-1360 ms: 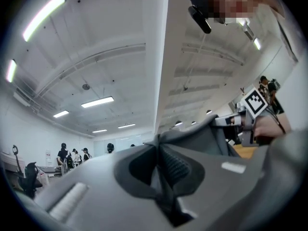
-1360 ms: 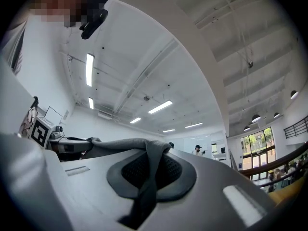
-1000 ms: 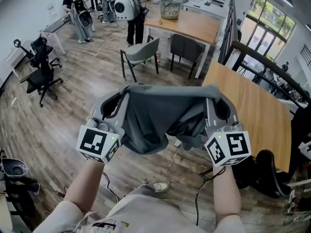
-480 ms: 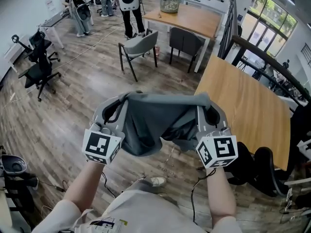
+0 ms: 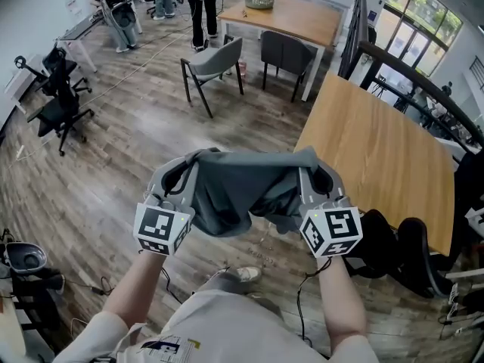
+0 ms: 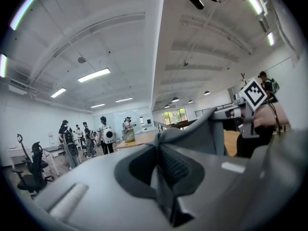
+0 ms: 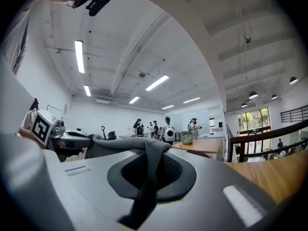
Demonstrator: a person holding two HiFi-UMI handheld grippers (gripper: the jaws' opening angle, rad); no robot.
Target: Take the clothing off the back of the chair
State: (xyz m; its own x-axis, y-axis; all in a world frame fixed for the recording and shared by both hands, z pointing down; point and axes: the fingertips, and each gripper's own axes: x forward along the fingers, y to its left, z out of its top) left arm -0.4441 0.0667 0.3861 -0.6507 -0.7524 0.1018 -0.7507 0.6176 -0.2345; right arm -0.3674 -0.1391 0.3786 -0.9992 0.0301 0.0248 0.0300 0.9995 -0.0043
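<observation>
Garment (image 5: 238, 187) sits lower than before — left gripper (image 5: 184, 176), right gripper (image 5: 321, 178) both clenched on it; keep edge taut, level.

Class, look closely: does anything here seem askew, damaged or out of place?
Nothing damaged. The grey cloth garment sags bunched between the left gripper and right gripper, both shut on it. The light grey chair stands pulled out, angled away from the far wooden table.

two grippers — left gripper (image 5: 195, 159), right gripper (image 5: 306, 159), one grey garment (image 5: 240, 189), two wooden tables (image 5: 378, 157), two grey chairs (image 5: 213, 61)
</observation>
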